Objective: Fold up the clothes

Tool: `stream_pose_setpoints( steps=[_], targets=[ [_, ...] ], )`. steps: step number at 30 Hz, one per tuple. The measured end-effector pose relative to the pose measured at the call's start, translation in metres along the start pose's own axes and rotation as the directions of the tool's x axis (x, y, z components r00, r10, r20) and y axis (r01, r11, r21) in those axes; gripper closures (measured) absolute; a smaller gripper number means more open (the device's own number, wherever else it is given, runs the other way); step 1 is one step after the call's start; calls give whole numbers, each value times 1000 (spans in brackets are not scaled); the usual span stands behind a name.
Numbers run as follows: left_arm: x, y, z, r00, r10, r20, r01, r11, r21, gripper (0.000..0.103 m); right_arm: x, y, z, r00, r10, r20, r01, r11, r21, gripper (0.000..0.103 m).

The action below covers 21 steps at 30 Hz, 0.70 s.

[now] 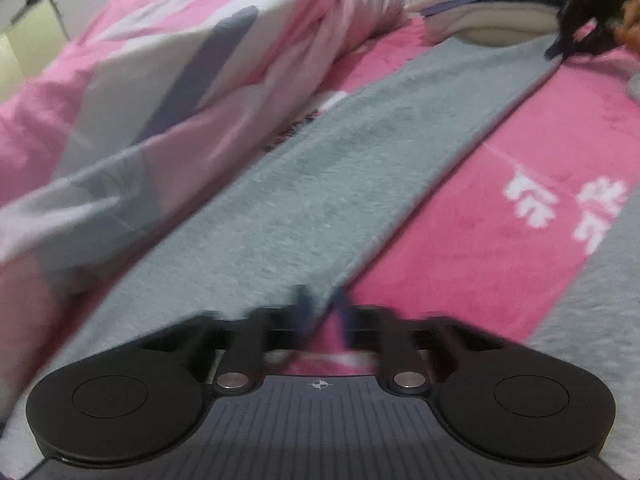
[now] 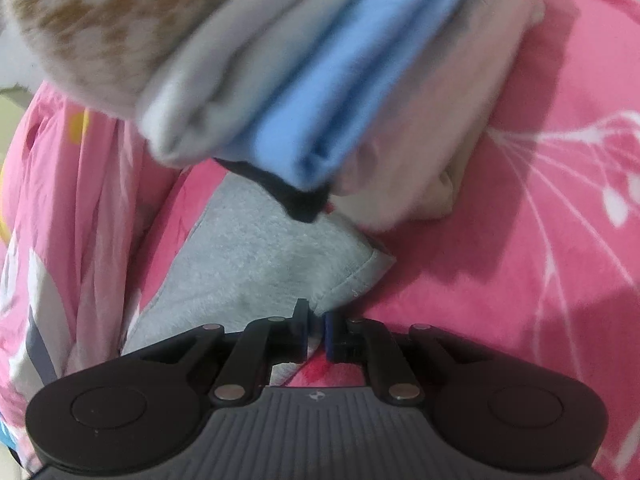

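- The grey garment point(image 1: 332, 184) lies as a long strip on the pink sheet point(image 1: 500, 220), running from near to far, between the crumpled quilt point(image 1: 132, 92) on the left and the bare sheet on the right.
- Our left gripper point(image 1: 320, 304) is pressed together on the strip's near end; blur hides the pads.
- Our right gripper point(image 2: 316, 320) pinches the hem corner point(image 2: 352, 280) at the far end, below the folded stack point(image 2: 304, 80).
- Holding both ends, we judge, keeps the strip taut for a lengthwise fold.
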<state>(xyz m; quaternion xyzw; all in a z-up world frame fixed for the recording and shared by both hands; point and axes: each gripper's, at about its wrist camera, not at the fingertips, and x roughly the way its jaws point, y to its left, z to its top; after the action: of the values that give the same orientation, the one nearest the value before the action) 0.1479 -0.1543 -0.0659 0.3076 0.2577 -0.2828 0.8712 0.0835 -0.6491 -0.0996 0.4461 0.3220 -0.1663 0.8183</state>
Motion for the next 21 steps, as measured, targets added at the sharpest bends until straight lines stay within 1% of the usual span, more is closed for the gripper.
stream_pose_setpoints(
  steps=[1, 3, 4, 6, 7, 8, 9, 10, 11, 12, 13, 14, 15, 16, 17, 18, 19, 21],
  targets=[
    [-6, 0, -1, 1000, -4, 21, 4, 1000, -7, 102, -2, 3, 1, 1000, 6, 8, -6, 1000, -11, 97],
    [-21, 4, 0, 998, -38, 48, 39, 999, -27, 102, -8, 8, 2, 999, 30, 27, -29, 999, -14, 98],
    [-27, 4, -2, 997, -56, 52, 57, 998, -14, 102, -12, 11, 3, 998, 40, 38, -39, 999, -24, 98],
    [-30, 3, -6, 995, -91, 33, 91, 996, 21, 102, -10, 14, 2, 999, 18, 43, -15, 998, -53, 98],
    [-24, 1, -9, 994, -109, 3, 109, 994, 31, 102, -6, 13, 1, 999, -4, 37, 6, 998, -66, 98],
    [-18, -1, -12, 992, -124, -25, 125, 991, 43, 102, 4, 10, -1, 999, -41, 19, 43, 996, -72, 97],
    [-15, -4, -15, 991, -129, -41, 132, 990, 54, 100, 12, 5, -2, 999, -50, 1, 50, 996, -72, 98],
    [-16, -4, -16, 992, -125, -33, 127, 990, 60, 100, 15, 2, -2, 1000, -31, 5, 31, 997, -65, 98],
    [-17, -5, -16, 992, -121, -26, 122, 990, 66, 99, 12, 0, -1, 1000, -14, 4, 14, 999, -49, 96],
    [-18, -5, -16, 993, -120, -21, 121, 990, 65, 94, 8, 1, 1, 1000, -4, 1, 4, 999, -34, 87],
    [-21, -3, -17, 992, -128, -20, 129, 990, 49, 91, 1, 3, 0, 1000, -12, 5, 12, 999, -44, 82],
    [-25, -1, -18, 991, -135, -21, 136, 990, 33, 79, -5, 6, 0, 1000, -19, 10, 19, 998, -55, 73],
    [-30, 2, -19, 989, -145, -19, 146, 989, 17, 69, -12, 8, -1, 999, -28, 15, 29, 997, -68, 67],
    [-37, 6, -19, 987, -161, -12, 161, 987, 0, 64, -19, 13, -3, 998, -50, 27, 53, 993, -102, 67],
    [-43, 9, -20, 984, -178, 0, 178, 984, -19, 57, -26, 25, -8, 997, -69, 38, 75, 983, -168, 66],
    [-49, 13, -20, 979, -201, 25, 202, 978, -45, 54, -32, 37, -13, 995, -87, 50, 96, 968, -232, 66],
    [-54, 17, -19, 973, -224, 60, 228, 971, -78, 52, -38, 50, -18, 993, -100, 62, 114, 949, -295, 66],
    [-58, 24, -14, 960, -252, 122, 269, 951, -154, 52, -51, 78, -27, 995, -64, 79, 91, 905, -415, 67]
  ],
)
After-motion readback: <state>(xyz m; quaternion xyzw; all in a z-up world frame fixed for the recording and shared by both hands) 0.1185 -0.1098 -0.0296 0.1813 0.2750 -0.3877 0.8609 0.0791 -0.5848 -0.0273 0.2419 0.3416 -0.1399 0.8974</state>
